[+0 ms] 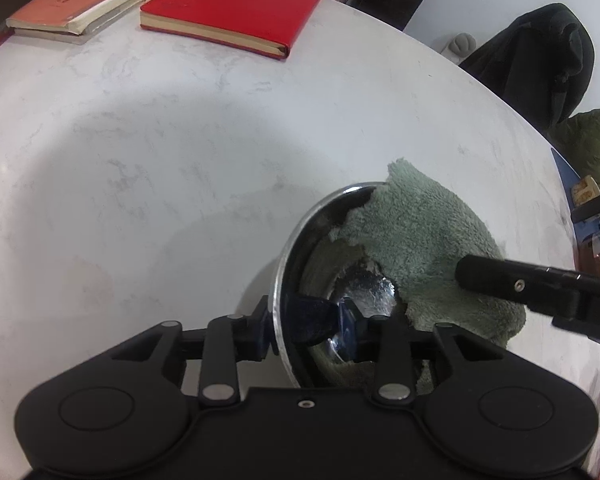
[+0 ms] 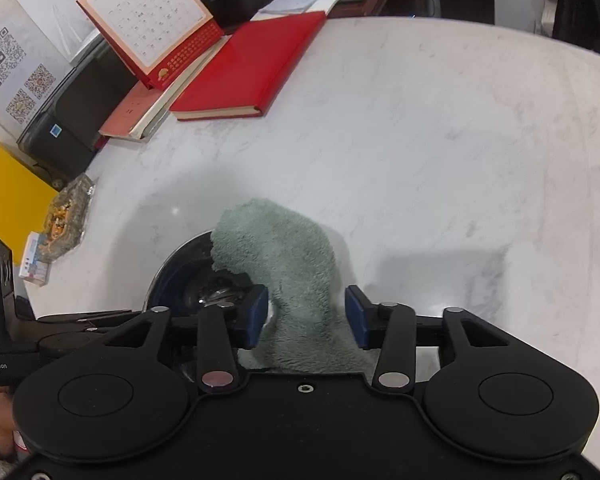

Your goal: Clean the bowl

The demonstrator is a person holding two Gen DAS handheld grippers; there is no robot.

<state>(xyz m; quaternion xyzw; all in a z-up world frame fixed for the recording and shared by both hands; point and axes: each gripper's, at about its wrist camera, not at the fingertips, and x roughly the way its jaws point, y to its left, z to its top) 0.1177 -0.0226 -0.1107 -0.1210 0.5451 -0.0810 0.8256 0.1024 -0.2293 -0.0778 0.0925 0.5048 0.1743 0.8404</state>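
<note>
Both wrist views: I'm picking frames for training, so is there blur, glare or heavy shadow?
Left wrist view: sharp, bright glints inside the bowl, soft shadow on the table, fisheye bending. Right wrist view: sharp, shadow beside the cloth.

The left gripper [image 1: 312, 330] is angled steeply downward, its jaws set astride the rim of the bowl [image 1: 284, 264], one finger outside and one inside; contact of the pads with the rim cannot be confirmed. The right gripper [image 2: 306, 316] is likewise pitched downward, its jaws parted, and the cloth [image 2: 296, 280] is seen lying loose between its blue pads [image 2: 256, 316].
</note>
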